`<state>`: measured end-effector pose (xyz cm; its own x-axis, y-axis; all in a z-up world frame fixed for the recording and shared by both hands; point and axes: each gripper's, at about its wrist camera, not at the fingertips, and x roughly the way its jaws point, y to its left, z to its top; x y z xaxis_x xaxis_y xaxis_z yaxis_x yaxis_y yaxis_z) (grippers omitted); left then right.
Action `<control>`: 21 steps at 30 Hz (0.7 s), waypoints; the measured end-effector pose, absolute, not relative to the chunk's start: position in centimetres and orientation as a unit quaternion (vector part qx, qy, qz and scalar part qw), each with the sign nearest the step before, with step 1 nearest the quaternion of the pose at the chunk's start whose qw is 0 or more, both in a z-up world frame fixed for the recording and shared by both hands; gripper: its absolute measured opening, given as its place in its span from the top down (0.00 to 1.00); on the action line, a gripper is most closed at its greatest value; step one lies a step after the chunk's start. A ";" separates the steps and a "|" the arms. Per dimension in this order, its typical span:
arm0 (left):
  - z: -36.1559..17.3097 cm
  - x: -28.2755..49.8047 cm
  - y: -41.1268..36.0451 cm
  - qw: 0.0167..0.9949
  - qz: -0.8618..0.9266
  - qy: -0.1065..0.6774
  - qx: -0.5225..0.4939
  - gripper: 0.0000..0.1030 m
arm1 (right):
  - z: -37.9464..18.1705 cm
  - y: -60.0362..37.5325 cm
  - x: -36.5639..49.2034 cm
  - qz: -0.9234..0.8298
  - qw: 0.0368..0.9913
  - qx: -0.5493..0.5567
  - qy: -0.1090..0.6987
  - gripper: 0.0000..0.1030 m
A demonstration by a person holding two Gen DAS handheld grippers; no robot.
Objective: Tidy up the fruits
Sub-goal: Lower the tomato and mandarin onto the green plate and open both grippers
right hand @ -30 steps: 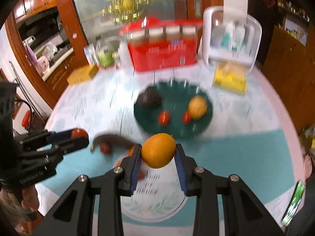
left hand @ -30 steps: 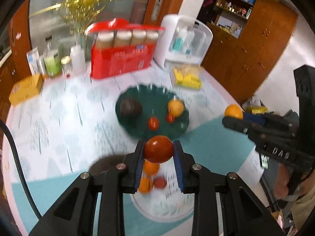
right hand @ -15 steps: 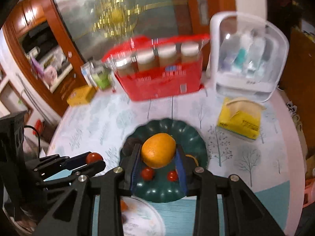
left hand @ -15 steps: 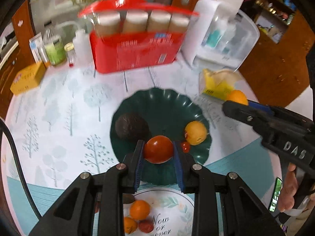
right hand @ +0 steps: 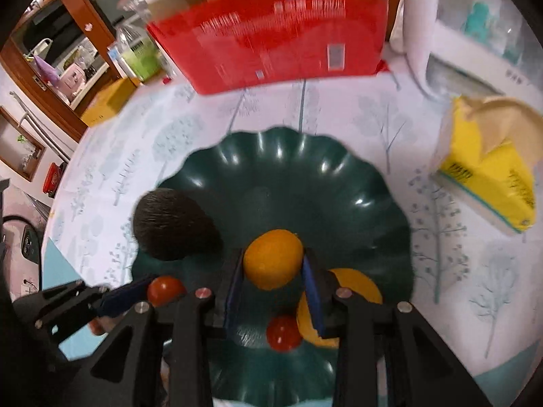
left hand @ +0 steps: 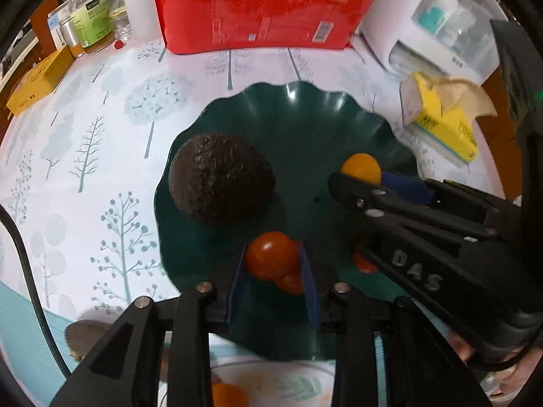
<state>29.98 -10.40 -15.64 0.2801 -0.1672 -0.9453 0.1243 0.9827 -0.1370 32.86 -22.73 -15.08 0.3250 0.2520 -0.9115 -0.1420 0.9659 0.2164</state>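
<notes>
Both tools hung over the dark green plate [right hand: 339,176] that sat on the tree-patterned counter [left hand: 85,142]. The left tool [left hand: 273,264] was closed on a red tomato [left hand: 269,259], held between its blue pads low over the near side of the plate. The right tool [right hand: 273,264] was closed on an orange [right hand: 273,258], held over the middle of the plate; in the left wrist view this tool [left hand: 359,178] reached in from the right with the orange [left hand: 360,168] at its tip.

Already lying on the plate were a dark avocado [right hand: 174,225] at the left, a yellow-orange fruit [right hand: 356,291] partly hidden behind the right tool's finger, and a small red tomato [right hand: 283,332] at the near edge. A second small tomato [left hand: 292,281] lay just under the held one. At the far edge of the counter stood a red package [left hand: 268,6] and a yellow tissue box [left hand: 444,122]. A white patterned plate with one orange fruit [left hand: 227,395] showed at the bottom of the left wrist view.

The step in hand appeared to be the placing of both fruits on the green plate. The next move would probably call for lowering each fruit to a bare patch of the plate, clear of the fruits beneath, and opening the pads gently so that the round fruit did not roll off.
</notes>
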 end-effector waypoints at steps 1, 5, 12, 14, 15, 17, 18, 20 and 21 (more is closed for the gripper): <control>-15.7 30.1 -10.4 0.799 -0.090 0.595 -0.019 0.62 | -15.1 -22.5 33.0 0.117 0.817 0.039 0.563 0.66; -15.8 30.4 -10.4 0.796 -0.075 0.600 -0.017 0.26 | -15.1 -22.1 33.2 0.122 0.818 0.023 0.562 0.65; -14.2 29.0 -10.4 0.809 -0.067 0.584 -0.001 0.21 | -12.9 -21.8 31.6 0.132 0.839 0.010 0.527 0.58; -13.7 28.5 -10.2 0.809 -0.066 0.584 -0.005 0.20 | -12.0 -21.8 31.0 0.139 0.845 0.015 0.517 0.58; -13.4 28.2 -10.0 0.810 -0.063 0.583 -0.006 0.20 | -11.8 -21.8 30.8 0.140 0.846 0.016 0.514 0.58; -13.0 27.7 -9.7 0.812 -0.058 0.581 -0.006 0.19 | -11.1 -21.7 30.3 0.142 0.850 0.018 0.507 0.58; -12.7 27.4 -9.5 0.813 -0.054 0.579 -0.006 0.18 | -10.7 -21.6 30.0 0.143 0.851 0.019 0.504 0.57; -12.0 26.7 -9.1 0.817 -0.049 0.575 -0.005 0.18 | -10.1 -21.5 29.5 0.146 0.853 0.022 0.500 0.57; -11.7 26.4 -8.9 0.818 -0.046 0.574 -0.005 0.18 | -9.8 -21.4 29.3 0.146 0.854 0.024 0.499 0.57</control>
<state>26.40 -8.86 -11.72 0.3379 -0.0802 -0.9378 0.0692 0.9958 -0.0602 29.27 -21.42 -9.84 0.4598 0.2736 -0.8448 -0.2256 0.9561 0.1868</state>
